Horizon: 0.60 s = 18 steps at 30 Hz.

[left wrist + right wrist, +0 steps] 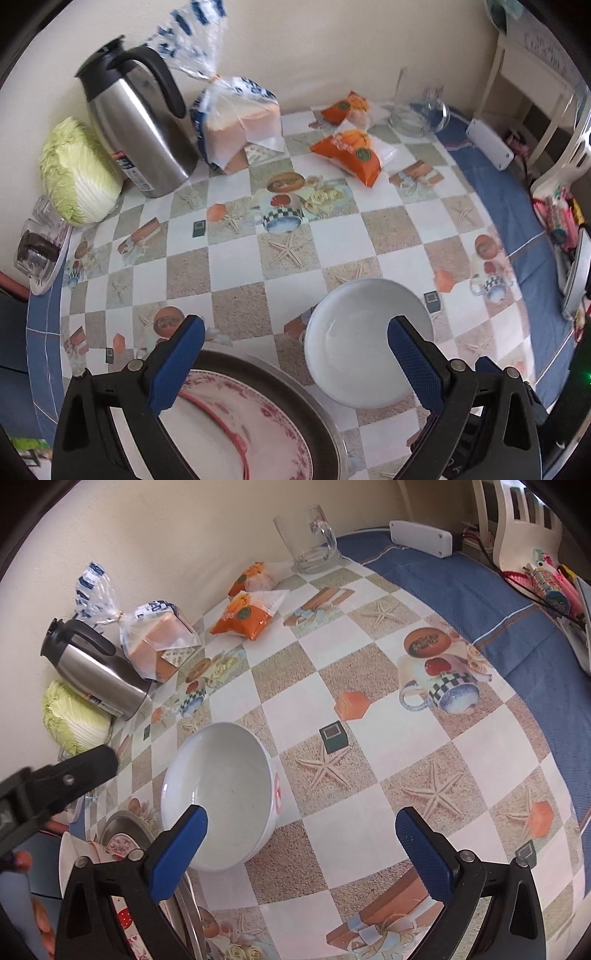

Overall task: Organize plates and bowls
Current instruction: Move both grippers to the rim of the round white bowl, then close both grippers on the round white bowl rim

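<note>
I am holding the left tool point(295, 350) wide open above the worktop point(236, 266), with nothing between its blue pads. The white bowl point(358, 339) is standing upright on the checkered cloth, just in front of the right pad of this tool. At the near left, under the left pad, the flowered plate point(236, 428) is lying inside a dark metal plate point(295, 384), and the bowl is sitting just beside its rim. I am keeping the right tool point(301, 830) open too and it is gripping nothing; its left pad is reaching over the near rim of the bowl point(221, 786). Far left by the wall, the steel thermos point(136, 125), the cabbage point(77, 173) and the bread bag point(236, 118) are standing together.
</note>
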### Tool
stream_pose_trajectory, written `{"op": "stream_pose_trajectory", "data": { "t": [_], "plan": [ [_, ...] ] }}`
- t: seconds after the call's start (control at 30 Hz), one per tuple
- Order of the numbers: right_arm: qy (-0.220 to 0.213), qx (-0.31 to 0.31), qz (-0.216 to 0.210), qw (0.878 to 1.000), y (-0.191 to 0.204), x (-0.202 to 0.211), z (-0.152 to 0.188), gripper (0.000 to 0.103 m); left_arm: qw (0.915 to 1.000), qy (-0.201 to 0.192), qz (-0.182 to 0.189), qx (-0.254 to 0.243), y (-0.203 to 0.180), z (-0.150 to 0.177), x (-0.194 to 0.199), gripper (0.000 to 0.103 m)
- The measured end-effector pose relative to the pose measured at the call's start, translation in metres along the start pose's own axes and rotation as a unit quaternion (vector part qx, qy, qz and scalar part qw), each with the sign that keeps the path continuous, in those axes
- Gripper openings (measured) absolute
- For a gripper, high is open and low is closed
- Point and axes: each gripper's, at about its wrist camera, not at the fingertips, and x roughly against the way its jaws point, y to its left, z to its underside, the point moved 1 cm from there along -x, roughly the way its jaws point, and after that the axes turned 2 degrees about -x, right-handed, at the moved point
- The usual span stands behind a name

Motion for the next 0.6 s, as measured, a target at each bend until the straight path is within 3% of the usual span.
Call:
{"op": "stream_pose_trajectory", "data": {
  "t": [0.07, 0.17, 0.27, 0.43, 0.5, 0.6],
  "plan": [
    [0.0, -0.002, -0.001, 1.0, 0.001, -0.001, 0.0, 0.091, 0.9999, 0.009, -0.005, -0.002, -0.004, -0.001, -0.009, 0.098],
    [0.002, -0.003, -0.004, 1.0, 0.002, -0.003, 0.0, 0.081, 0.9996, 0.025, -0.011, -0.001, -0.009, -0.001, -0.021, 0.073],
    [0.007, -0.008, -0.012, 1.0, 0.003, -0.006, 0.001, 0.065, 0.9991, 0.038, -0.019, -0.003, -0.012, 0.0, -0.033, 0.069],
    [0.018, -0.003, -0.017, 1.0, 0.007, -0.014, 0.005, 0.05, 0.9982, 0.059, -0.007, 0.005, -0.016, 0.003, -0.048, 0.053],
    [0.018, -0.002, -0.022, 1.0, 0.007, -0.015, 0.005, 0.037, 0.9978, 0.066, 0.001, 0.012, -0.016, 0.005, -0.054, 0.036],
    [0.015, -0.001, -0.03, 0.999, 0.008, -0.015, 0.006, 0.021, 0.9968, 0.076, 0.009, 0.022, -0.013, 0.007, -0.061, 0.027]
  ]
}}
